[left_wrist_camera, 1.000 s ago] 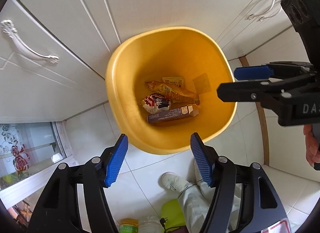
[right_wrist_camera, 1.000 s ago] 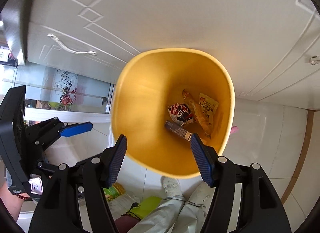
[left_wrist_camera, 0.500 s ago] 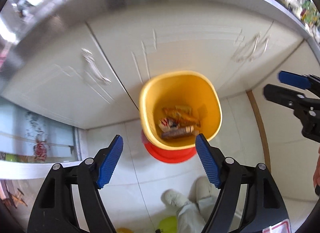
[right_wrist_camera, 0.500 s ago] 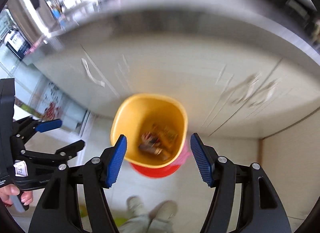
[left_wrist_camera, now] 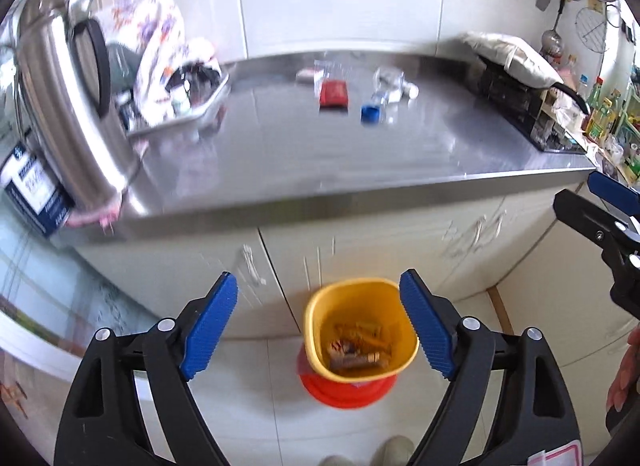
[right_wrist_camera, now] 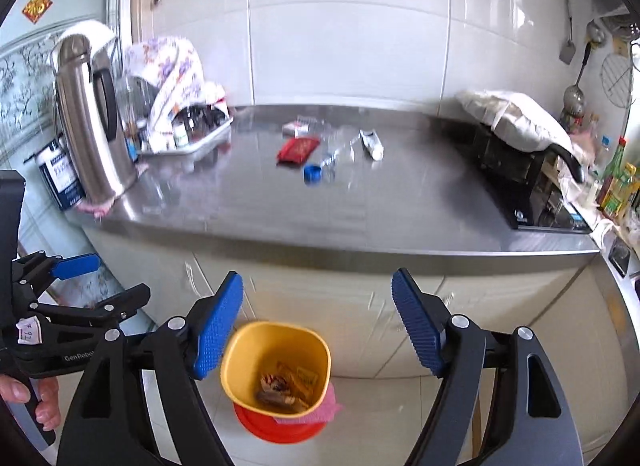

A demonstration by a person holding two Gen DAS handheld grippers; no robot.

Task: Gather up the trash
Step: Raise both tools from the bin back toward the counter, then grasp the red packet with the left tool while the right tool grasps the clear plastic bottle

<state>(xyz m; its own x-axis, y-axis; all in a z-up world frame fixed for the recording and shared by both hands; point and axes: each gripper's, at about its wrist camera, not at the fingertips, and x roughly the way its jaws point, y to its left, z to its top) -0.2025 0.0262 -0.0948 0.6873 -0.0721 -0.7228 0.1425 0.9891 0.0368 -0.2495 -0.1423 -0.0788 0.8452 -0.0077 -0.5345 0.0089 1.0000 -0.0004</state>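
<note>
I see a steel counter [right_wrist_camera: 360, 201] with a tall steel flask [right_wrist_camera: 90, 121] standing at its left end, beside a tray [right_wrist_camera: 200, 141] of small bottles draped with a flowered cloth [right_wrist_camera: 172, 65]. At the right end, a black stove [right_wrist_camera: 516, 169] sits under a pale folded cloth [right_wrist_camera: 516, 113]. Cream cupboard doors [left_wrist_camera: 400, 246] run below the counter.

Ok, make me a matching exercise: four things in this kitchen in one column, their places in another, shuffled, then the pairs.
Things:
1. bin
2. red packet
3. thermos
4. blue cap

Places:
A. left end of the counter
B. on the floor, below the counter
C. mid-counter, just in front of the red packet
D. mid-counter, behind the cap

Pairs: 1-B, 2-D, 3-A, 4-C
</note>
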